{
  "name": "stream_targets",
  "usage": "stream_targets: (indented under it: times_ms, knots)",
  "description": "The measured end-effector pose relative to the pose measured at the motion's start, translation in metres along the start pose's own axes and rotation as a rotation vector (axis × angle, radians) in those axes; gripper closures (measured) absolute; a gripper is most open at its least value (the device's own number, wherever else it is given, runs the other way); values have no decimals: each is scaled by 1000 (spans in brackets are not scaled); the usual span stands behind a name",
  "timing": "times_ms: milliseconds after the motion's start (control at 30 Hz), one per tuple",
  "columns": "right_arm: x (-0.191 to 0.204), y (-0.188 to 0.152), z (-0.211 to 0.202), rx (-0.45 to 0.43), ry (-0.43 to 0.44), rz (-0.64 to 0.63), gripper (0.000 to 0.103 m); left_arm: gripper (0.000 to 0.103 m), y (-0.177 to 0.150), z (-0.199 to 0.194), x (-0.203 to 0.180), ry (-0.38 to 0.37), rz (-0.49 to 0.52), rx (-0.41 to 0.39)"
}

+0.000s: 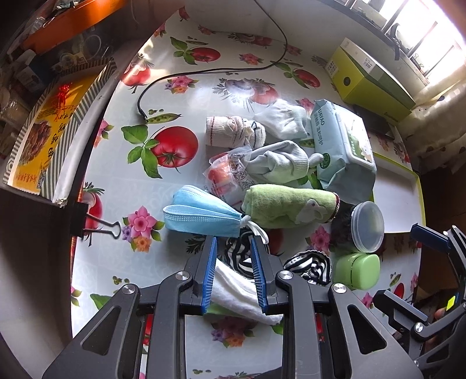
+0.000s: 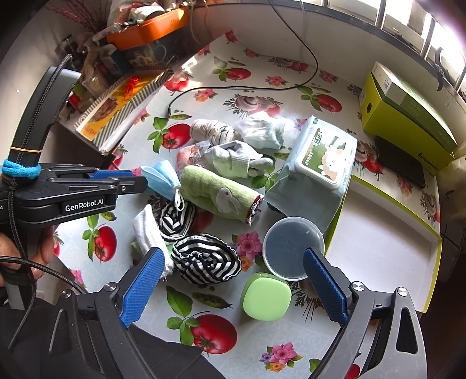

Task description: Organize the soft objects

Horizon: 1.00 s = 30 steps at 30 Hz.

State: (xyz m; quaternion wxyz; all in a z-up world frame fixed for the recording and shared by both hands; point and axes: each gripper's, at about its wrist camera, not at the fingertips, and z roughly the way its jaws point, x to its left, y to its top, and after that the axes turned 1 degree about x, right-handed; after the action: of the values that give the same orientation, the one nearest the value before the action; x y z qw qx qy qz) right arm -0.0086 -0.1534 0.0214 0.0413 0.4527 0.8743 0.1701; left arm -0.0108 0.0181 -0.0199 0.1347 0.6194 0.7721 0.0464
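Left gripper: jaws part-spread over white folded cloth, pinching nothing; cloth's near end hidden under fingers. Blue face mask just beyond its tips, beside rolled green towel. Right gripper: spread wide around striped fabric roll, not touching. Green case rests on the counter; contents of the lidded tub unreadable.

i see a fruit-print tablecloth under a bright barred window, white wall behind.
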Motion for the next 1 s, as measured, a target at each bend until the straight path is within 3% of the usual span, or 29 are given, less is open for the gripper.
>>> stream_targets:
  times_ms: [567,700,1000]
  knots:
    - [9,7,8,18,27,-38,26,78,-1,11,21,-33,-69,35]
    - [12,10,10,21,34,-49,28,63,-1,15,28,-46,-87,38]
    - [17,19,21,42,64,-76,34,62,-2,25,39,-74,-121,65]
